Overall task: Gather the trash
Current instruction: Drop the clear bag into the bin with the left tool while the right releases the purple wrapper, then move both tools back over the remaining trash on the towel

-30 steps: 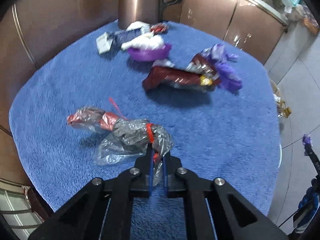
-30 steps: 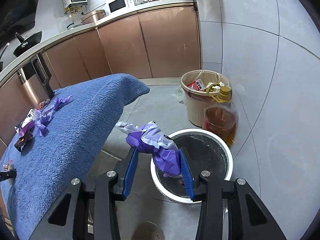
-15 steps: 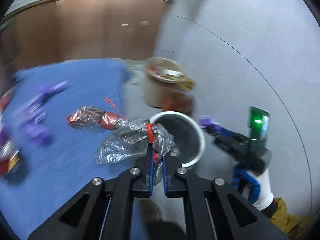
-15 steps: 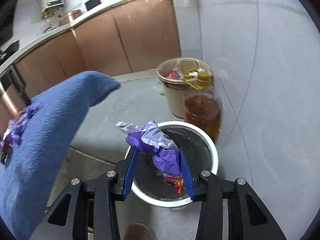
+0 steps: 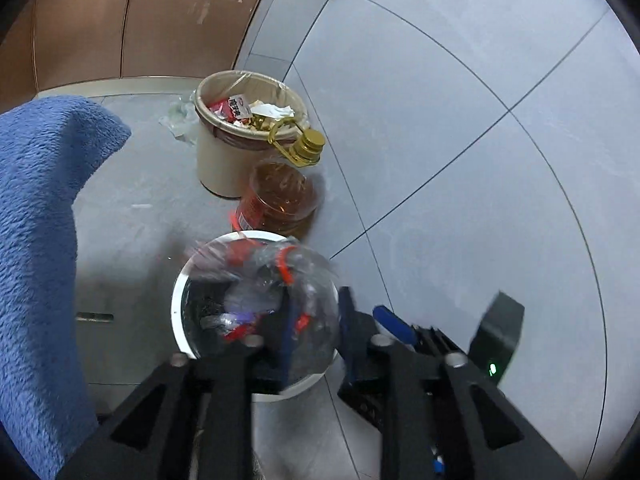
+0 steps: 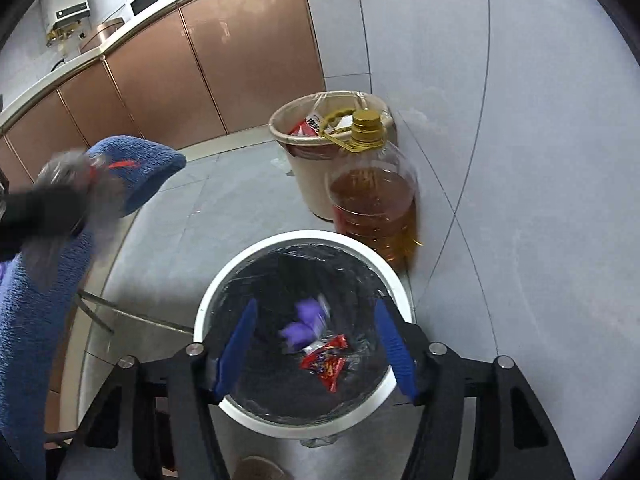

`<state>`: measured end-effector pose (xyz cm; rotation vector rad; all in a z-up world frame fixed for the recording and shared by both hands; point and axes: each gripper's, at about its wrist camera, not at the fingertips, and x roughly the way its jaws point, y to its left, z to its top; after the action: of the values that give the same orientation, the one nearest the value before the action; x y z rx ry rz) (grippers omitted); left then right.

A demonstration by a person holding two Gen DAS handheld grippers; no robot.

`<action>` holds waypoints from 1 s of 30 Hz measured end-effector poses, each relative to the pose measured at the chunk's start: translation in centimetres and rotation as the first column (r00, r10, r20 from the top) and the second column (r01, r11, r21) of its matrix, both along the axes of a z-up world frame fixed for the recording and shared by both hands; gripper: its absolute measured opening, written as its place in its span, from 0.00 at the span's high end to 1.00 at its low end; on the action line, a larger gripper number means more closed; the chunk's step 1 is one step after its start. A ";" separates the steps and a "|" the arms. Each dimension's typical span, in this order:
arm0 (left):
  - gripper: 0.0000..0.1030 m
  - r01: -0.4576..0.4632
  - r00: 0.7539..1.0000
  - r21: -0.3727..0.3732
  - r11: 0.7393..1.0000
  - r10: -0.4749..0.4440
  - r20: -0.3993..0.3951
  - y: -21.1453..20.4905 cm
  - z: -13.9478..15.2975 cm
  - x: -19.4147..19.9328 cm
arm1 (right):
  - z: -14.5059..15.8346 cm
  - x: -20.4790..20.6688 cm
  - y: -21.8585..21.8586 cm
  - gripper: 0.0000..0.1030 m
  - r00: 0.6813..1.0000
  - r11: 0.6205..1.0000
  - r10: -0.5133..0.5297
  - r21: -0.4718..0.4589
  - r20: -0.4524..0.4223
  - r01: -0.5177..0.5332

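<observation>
Left wrist view: a second ago the left gripper (image 5: 316, 330) pinched the clear plastic bag (image 5: 264, 280) shut over the blue-covered desk (image 5: 36, 240). Now it hangs over the white bin (image 5: 180, 320); its jaws have just been opening. The blurred bag lies above the bin's mouth, just ahead of the parted fingers; whether a pad touches it I cannot tell. The right gripper shows just right of the bin.

Right wrist view: the right gripper (image 6: 316, 344) earlier clamped the purple wrapper (image 6: 306, 322). Its jaws have just been opening and stand wide, holding nothing. The wrapper is blurred inside the white bin, between the fingers, beside a red wrapper (image 6: 326, 362). An oil bottle (image 6: 376, 200) stands behind the bin.
</observation>
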<state>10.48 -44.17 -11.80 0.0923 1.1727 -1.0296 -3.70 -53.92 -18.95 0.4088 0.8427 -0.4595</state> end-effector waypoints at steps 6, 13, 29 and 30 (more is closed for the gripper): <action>0.57 0.000 1.000 0.005 1.000 0.000 0.020 0.9 0.1 0.3 | 1.1 -0.7 2.1 0.42 1.000 0.998 -0.005 -0.060 -0.028 0.003; 0.57 -0.036 0.999 -0.012 0.999 0.036 0.020 2.9 1.0 0.8 | 4.6 -1.9 5.9 0.42 1.000 0.986 0.015 -0.163 -0.027 -0.019; 0.57 -0.147 0.979 -0.091 0.985 0.158 0.132 11.5 7.5 -1.0 | 12.5 -4.0 12.3 0.42 0.994 0.956 0.093 -0.285 0.057 -0.073; 0.57 -0.153 0.977 -0.095 0.984 0.165 0.137 12.0 7.7 -1.1 | 12.8 -4.1 12.6 0.42 0.993 0.954 0.097 -0.290 0.061 -0.076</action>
<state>9.39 -32.12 -4.07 0.0059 0.9878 -0.9138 -7.82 -41.29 -6.12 0.1187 0.7053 -0.4745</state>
